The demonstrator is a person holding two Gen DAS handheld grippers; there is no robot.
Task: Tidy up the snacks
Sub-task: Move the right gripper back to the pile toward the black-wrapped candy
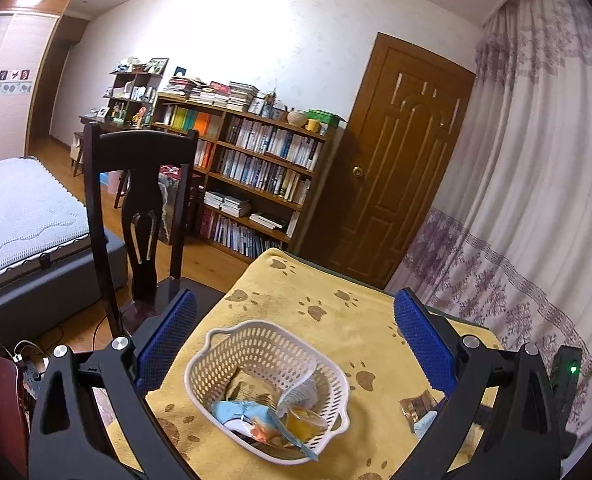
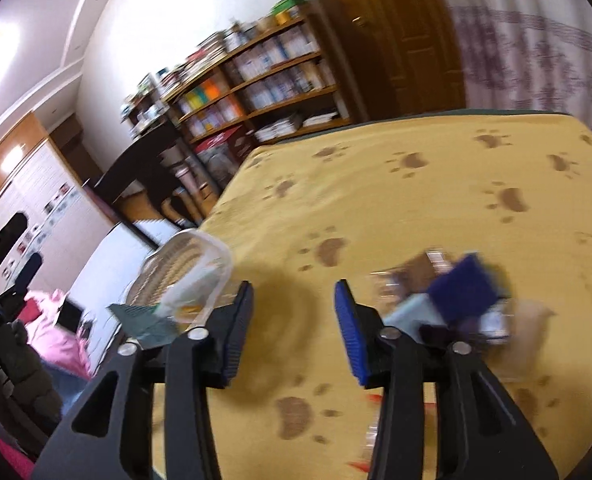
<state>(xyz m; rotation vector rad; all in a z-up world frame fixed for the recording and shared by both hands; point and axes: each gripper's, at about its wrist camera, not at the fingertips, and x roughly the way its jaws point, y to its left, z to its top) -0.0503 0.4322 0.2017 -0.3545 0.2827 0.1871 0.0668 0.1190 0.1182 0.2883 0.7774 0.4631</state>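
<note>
A white perforated basket (image 1: 268, 388) sits on the yellow paw-print cloth (image 1: 296, 292). It holds a light blue packet (image 1: 248, 414), an orange jelly cup (image 1: 304, 420) and a brown packet (image 1: 252, 388). My left gripper (image 1: 296, 340) hangs open above the basket, one blue pad on each side. In the blurred right wrist view, my right gripper (image 2: 294, 332) is open over bare cloth, with nothing between its fingers. The basket (image 2: 188, 276) lies to its left. To its right lies a pile of loose snacks (image 2: 456, 300), among them a dark blue one. Two of these packets (image 1: 418, 406) show beside the basket.
A dark wooden chair (image 1: 136, 200) stands against the table's left edge, with a bed (image 1: 20, 216) beyond it. A bookcase (image 1: 256, 172), a wooden door (image 1: 400, 152) and a curtain (image 1: 536, 160) stand behind the table. A gloved hand (image 2: 20, 360) shows at far left.
</note>
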